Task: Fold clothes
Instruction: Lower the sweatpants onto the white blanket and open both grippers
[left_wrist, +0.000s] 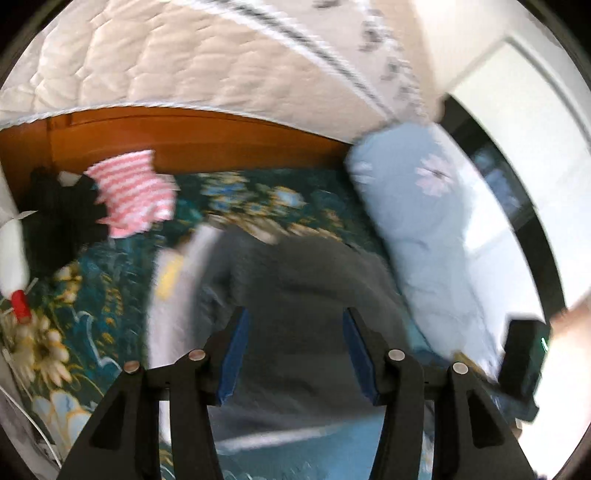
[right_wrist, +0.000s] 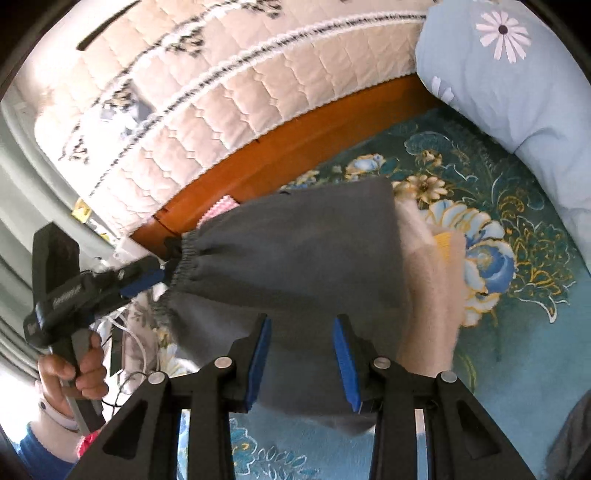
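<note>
Because the soft dark-grey fleece garment (right_wrist: 291, 258) lies limp on the teal floral bed cover (right_wrist: 517, 332), it will sag; the right tongs (right_wrist: 301, 360) gape part-open over its near hem, gripping nothing. Farther off, the left tongs (right_wrist: 147, 277) touch its gathered elastic waistband (right_wrist: 184, 254), the firmest hold; grip unclear.

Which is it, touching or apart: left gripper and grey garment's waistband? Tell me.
Cannot tell. In the right wrist view the left gripper reaches the waistband of the grey garment, but neither contact nor gap shows plainly; the left wrist view is blurred.
</note>
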